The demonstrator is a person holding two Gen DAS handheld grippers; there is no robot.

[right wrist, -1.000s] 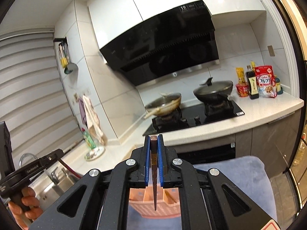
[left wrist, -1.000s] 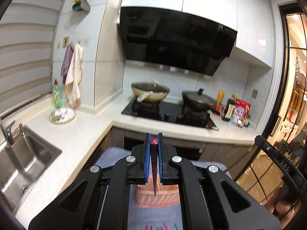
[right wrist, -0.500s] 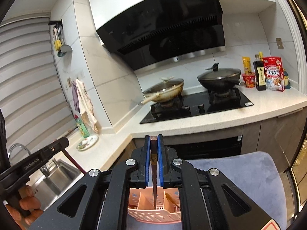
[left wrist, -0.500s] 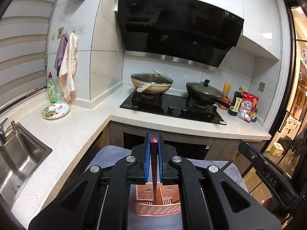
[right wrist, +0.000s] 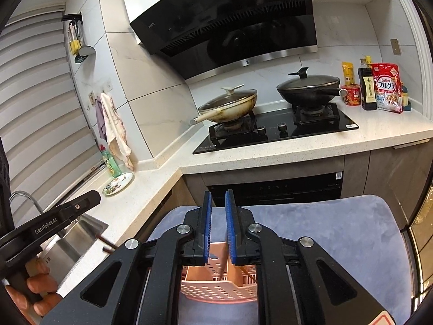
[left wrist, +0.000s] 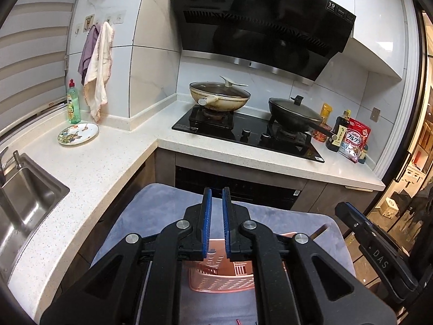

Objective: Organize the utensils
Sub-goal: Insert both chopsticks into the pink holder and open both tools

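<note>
L claw (left wrist: 215, 192): half a sec ago it pinched a dark chopstick upright between its blue pads. Now the pads stand a slit apart w/ nothing between them, so that stick has prob. gone down into the pink basket (left wrist: 222, 284) right below.

R claw (right wrist: 217, 195): jaws opening. Its chopstick (right wrist: 223, 260) shows as a brown blur low between the pads, over the basket's middle compartments and no longer clamped. Looks like a release straight into the basket. Both claws have also come lower over it than a sec ago.

For the task: two sticks delivered, or as good as. Next is prob. back for more. A red tip at the near edge of the L view may be another utensil, too small to tell.

Around, near to far:
- Basket sits on a blue-grey cloth (left wrist: 162, 211) over the near bench. At least one more stick leans in its right compartment in the R view.
- The two claws hang side by side over the basket, so they crowd each other a bit. A hand (right wrist: 35, 289) grips the L one's handle.
- Left: sink (left wrist: 24, 203) set in the white bench (left wrist: 94, 162). Further back, a plate (left wrist: 78, 134) and a green bottle (left wrist: 73, 105).
- Far: hob (left wrist: 243, 132) w/ two lidded pans and a black hood above. All well apart, nothing in the way.
</note>
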